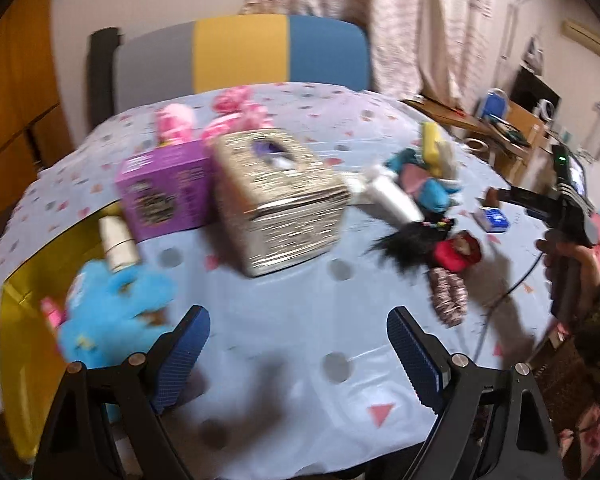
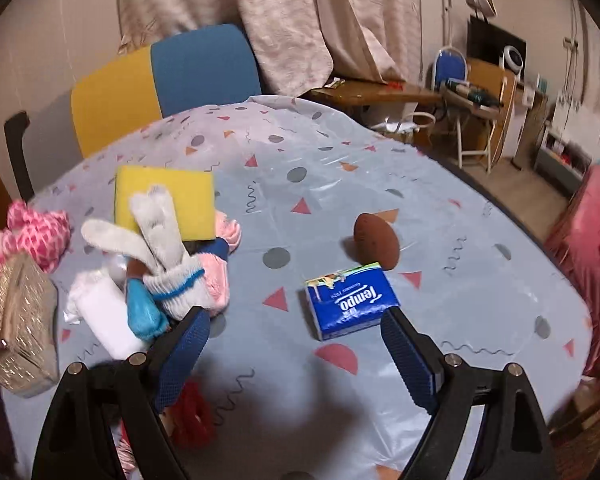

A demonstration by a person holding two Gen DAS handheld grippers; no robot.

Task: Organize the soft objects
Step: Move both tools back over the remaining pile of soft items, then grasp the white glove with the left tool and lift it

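Left wrist view: left hand-held gripper w/ jaws wide apart, nothing btwn them, just bare bench cloth. Blue plush toy at 9 o'clock, touching left finger's outer side, lying over a yellow box. Gold tissue box at 12 o'clock, purple box beside it at 11. Black furry item, red soft item and patterned scrunchie at 2 o'clock, close together. Image blurred.

Right wrist view: right hand-held gripper also wide open, empty. Tempo tissue pack at 12–1 o'clock, its near corner just beside right finger's tip; can't tell if touching. Brown egg-shaped sponge behind it. Pile at 10–11 o'clock: yellow sponge, grey-white sock, pink sock, white roll. Pink plush at 9–10, near bench edge.
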